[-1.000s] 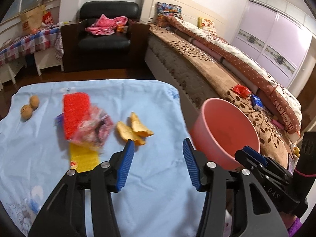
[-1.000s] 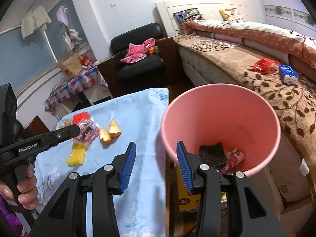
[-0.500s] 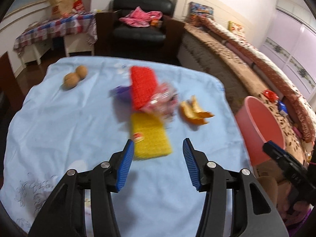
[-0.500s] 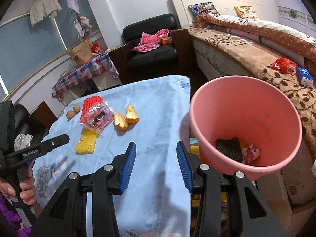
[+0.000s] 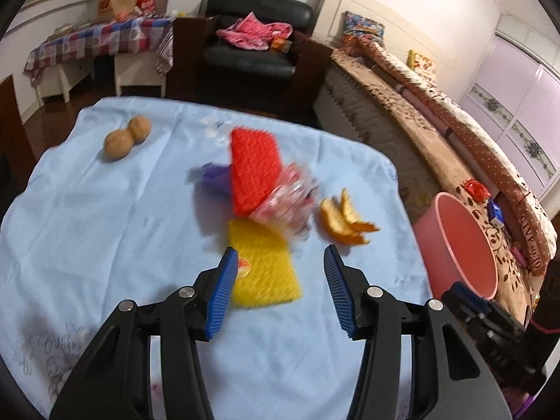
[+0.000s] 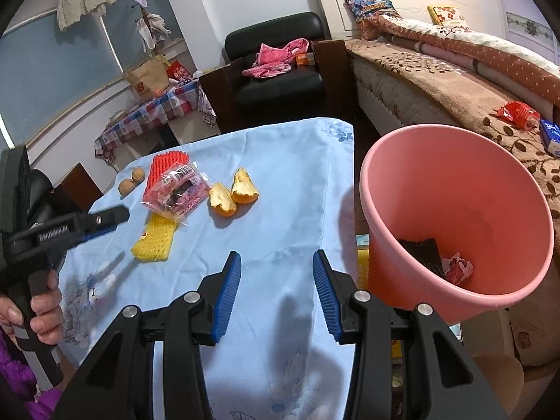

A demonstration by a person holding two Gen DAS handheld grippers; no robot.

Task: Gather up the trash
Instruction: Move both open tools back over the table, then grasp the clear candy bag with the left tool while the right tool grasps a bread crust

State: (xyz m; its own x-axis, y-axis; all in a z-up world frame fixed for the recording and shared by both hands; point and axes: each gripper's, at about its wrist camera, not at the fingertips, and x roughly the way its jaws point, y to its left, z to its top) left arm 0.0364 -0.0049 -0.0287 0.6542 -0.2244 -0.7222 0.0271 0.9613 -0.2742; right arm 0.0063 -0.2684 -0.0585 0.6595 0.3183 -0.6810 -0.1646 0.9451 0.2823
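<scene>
Blue ribbed pads of the left gripper (image 5: 278, 280) stand apart with nothing between them, hanging over the pale blue tablecloth (image 5: 105, 245); just ahead of its left pad lies a yellow foam net (image 5: 266, 269), flat, oblong, bumpy in texture, with a small sticker at its near corner; beyond that, touching its far end, a crinkled clear wrapper (image 5: 290, 203) with red print, blurred in the left view; a red foam net (image 5: 253, 171) lies partly under the wrapper, and a scrap of purple (image 5: 213, 175) shows beside it; to the right of the wrapper sit two curled orange peels (image 5: 344, 218), pith up; two walnuts (image 5: 126, 136) rest touching each other near the far left edge of the cloth. The right gripper (image 6: 276, 290) is likewise apart and empty, above the cloth's near edge; just to its right stands a pink bin (image 6: 420, 182), beside the table, holding a dark foam net (image 6: 420, 252) and a crumpled pinkish wrapper (image 6: 456, 267) at its bottom; a hand (image 6: 38, 311) grips the left tool's handle.
</scene>
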